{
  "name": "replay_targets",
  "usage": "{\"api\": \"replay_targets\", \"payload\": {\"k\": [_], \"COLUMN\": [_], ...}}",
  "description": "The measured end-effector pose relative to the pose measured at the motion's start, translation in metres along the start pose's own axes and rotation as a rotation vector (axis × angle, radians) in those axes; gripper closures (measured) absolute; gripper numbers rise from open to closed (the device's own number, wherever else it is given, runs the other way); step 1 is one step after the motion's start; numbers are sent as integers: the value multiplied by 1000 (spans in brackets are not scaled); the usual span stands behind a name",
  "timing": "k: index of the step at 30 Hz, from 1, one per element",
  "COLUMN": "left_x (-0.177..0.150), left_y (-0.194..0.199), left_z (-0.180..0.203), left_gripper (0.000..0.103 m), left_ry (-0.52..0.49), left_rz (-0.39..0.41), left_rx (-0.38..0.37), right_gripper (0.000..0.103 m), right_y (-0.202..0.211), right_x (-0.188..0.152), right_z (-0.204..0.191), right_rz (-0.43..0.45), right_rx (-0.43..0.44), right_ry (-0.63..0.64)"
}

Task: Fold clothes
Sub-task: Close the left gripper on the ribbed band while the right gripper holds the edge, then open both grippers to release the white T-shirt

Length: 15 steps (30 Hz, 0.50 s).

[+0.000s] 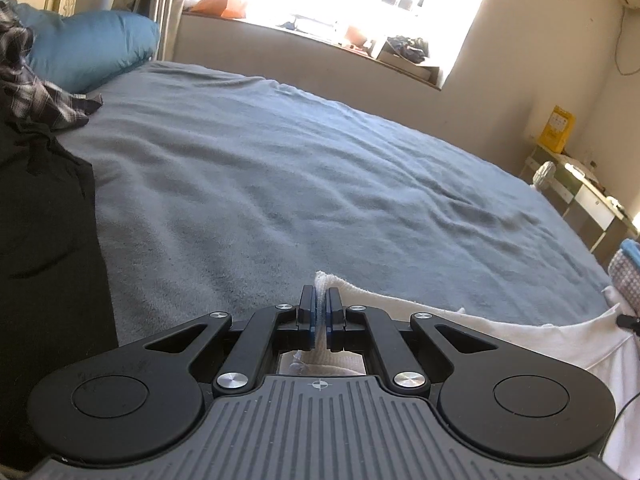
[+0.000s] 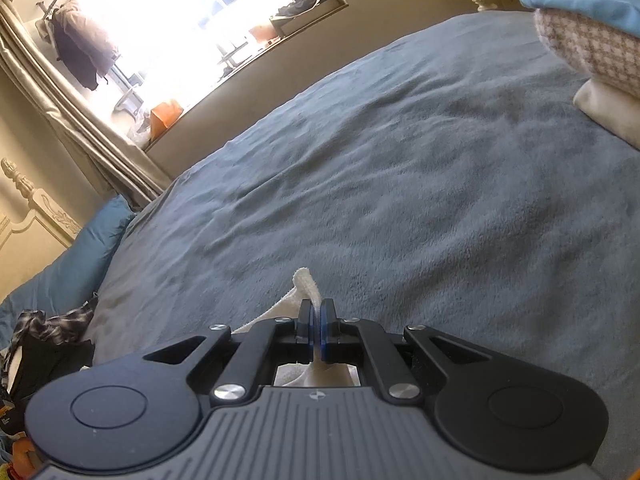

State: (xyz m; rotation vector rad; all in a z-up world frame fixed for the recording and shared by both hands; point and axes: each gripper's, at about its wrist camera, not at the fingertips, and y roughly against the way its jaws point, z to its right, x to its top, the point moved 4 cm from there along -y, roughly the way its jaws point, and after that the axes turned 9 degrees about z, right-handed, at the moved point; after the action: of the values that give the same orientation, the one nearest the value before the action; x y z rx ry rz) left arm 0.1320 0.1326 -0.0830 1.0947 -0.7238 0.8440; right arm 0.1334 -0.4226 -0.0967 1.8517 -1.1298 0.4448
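A white towel-like garment [image 1: 500, 340] hangs between both grippers above the grey-blue bed cover [image 1: 300, 168]. My left gripper [image 1: 320, 300] is shut on one white corner, which pokes out past its blue pads. The cloth stretches from there to the right, where a dark tip of the other gripper shows at the frame edge. In the right wrist view my right gripper [image 2: 319, 312] is shut on another corner of the white garment [image 2: 306, 280], whose rolled edge sticks up above the fingertips. The rest of the cloth is hidden under the gripper bodies.
A black garment [image 1: 44, 220] and a plaid shirt [image 1: 28, 88] lie at the left by a blue pillow [image 1: 92, 46]. A stack of folded clothes [image 2: 592, 44] sits at the bed's right. Wrinkled bed cover [image 2: 380, 180] stretches ahead toward the window wall.
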Motion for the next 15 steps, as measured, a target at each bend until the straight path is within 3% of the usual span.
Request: {"api": "replay_targets", "payload": {"k": [15], "left_x": [3], "left_y": [-25], "left_z": [-2], "left_gripper": [101], "left_ry": [-2], "left_rz": [-15], "left_rx": [13], "right_gripper": [101], "right_y": [-25], "right_x": [2], "right_z": [18], "right_rz": [-20], "right_rx": [-17], "right_ry": [-44]}}
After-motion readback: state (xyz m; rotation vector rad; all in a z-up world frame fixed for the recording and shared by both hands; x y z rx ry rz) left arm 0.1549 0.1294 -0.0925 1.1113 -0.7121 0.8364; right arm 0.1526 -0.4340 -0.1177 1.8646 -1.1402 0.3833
